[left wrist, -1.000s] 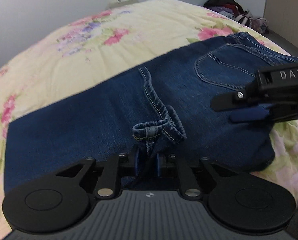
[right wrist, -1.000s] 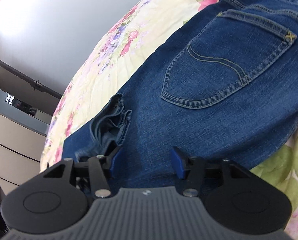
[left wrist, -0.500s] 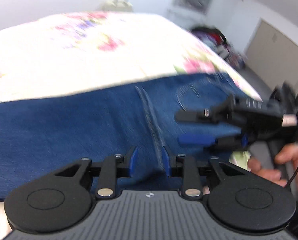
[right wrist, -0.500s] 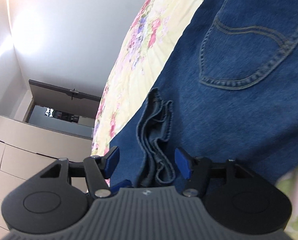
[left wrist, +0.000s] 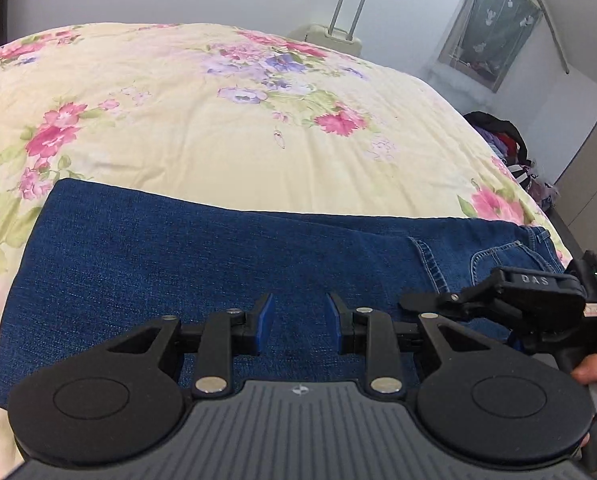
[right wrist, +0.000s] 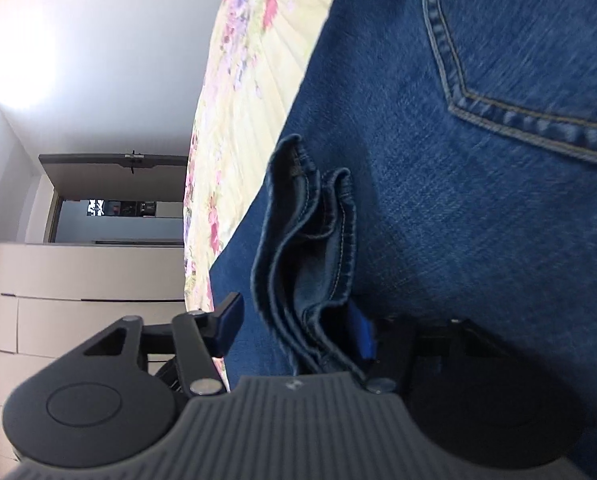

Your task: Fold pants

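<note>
The jeans [left wrist: 226, 264] lie flat along the near edge of a bed [left wrist: 226, 132] with a yellow flowered cover, their back pocket [left wrist: 510, 260] toward the right end in the left wrist view. The left gripper [left wrist: 299, 317] hangs just above the denim with its blue pads [left wrist: 265, 320] spread apart and nothing between them; the cloth under it is smooth. To its right the right gripper [left wrist: 450, 304] reaches in low over the jeans, held by a hand [left wrist: 596, 372] at the picture's edge. In the right wrist view the right gripper [right wrist: 298, 326] has a bunched hem [right wrist: 310, 264] (several layers of stitched denim edge, standing up in folds) between its fingers, and the jaws are closing on it; the left pad stands clear of the cloth, while the right pad [right wrist: 362, 336] sits against the fold. A pale suitcase [left wrist: 334, 32] stands beyond the bed by the wall, and a heap of clothes [left wrist: 502, 140] lies on the floor to the right.
</note>
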Demonstrator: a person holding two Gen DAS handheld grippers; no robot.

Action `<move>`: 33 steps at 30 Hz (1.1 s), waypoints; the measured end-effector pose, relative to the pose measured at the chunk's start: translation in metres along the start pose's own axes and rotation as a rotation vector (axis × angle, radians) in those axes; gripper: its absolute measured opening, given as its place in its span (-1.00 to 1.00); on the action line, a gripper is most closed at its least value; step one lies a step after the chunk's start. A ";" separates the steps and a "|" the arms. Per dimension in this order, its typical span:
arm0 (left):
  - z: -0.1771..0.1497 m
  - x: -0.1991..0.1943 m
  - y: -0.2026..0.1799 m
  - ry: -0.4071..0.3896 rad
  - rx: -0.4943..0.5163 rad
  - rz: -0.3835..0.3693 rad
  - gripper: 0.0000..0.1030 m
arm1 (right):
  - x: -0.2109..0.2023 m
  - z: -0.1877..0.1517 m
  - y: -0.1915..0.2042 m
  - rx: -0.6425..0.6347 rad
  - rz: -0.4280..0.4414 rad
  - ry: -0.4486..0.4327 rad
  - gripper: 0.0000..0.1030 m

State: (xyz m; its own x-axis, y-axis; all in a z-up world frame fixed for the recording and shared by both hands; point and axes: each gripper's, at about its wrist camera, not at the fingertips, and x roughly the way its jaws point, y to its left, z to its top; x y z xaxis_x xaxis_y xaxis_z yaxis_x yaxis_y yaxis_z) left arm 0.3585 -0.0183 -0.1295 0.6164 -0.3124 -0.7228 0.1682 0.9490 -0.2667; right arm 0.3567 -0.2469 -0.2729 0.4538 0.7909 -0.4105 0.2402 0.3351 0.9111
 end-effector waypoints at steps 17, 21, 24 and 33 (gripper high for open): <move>-0.001 -0.061 0.023 -0.123 -0.123 0.035 -0.33 | -0.036 -0.032 0.073 -0.357 -0.018 -0.210 -0.78; -0.003 -0.096 0.040 -0.181 -0.182 0.071 -0.33 | -0.049 -0.053 0.123 -0.453 -0.048 -0.247 -0.79; -0.004 -0.116 0.050 -0.221 -0.175 0.106 -0.33 | -0.063 -0.065 0.170 -0.553 -0.082 -0.258 -0.80; -0.012 -0.133 0.063 -0.268 -0.194 0.087 -0.33 | -0.185 -0.058 0.304 -0.708 -0.171 -0.363 -0.80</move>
State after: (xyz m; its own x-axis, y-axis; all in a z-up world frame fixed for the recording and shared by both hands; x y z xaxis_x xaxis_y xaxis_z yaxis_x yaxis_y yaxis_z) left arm 0.2783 0.0826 -0.0580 0.8069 -0.1842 -0.5613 -0.0269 0.9377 -0.3463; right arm 0.2957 -0.2614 0.0818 0.7394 0.5247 -0.4219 -0.2129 0.7767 0.5928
